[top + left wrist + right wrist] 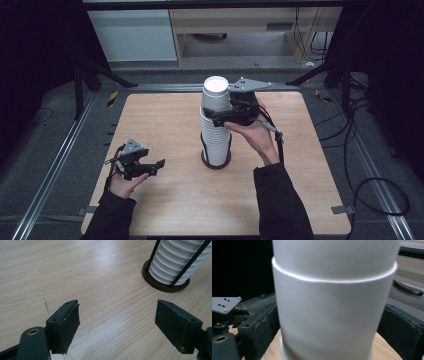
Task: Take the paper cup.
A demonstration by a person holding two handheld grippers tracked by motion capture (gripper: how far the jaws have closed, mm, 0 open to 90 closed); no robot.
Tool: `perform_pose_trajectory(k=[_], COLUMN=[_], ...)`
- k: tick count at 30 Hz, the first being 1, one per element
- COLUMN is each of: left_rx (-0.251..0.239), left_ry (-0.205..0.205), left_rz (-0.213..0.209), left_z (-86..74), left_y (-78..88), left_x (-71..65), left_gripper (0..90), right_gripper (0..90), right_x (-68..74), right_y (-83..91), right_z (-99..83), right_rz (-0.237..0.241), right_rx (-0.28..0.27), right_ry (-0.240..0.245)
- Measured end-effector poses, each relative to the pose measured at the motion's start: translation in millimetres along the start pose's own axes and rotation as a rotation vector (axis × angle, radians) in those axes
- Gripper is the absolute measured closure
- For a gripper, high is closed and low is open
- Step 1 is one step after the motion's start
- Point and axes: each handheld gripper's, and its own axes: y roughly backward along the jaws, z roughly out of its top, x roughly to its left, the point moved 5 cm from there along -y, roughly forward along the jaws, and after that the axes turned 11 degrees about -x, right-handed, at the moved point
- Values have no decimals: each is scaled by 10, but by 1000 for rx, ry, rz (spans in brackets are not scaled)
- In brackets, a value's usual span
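A dim room with dark grey floor (45, 150) and black curtains surrounds the pale wooden desk (170, 120), which takes up the middle of the high view. Light cabinets (132, 30) stand at the upper edge, and cables (370, 190) loop at lower right. At the desk's centre a tall stack of white cups (215, 135) rises from a dark round holder (216, 161). The right tongs (220, 116) pinch the upper cups (216, 92) from the right. The left tongs (152, 167), lower left, are spread over bare wood, well apart from the stack.
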Motion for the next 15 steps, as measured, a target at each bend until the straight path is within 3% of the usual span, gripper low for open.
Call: perform_pose_trajectory(k=[15], left_rx=[9], left_ry=[-3], left_rz=[0], left_z=[-9], left_y=[-7], left_x=[2], left_gripper=[190], right_gripper=[88], right_x=[13], right_y=[-118], right_z=[-63], right_rz=[-5], right_rx=[28], right_ry=[20])
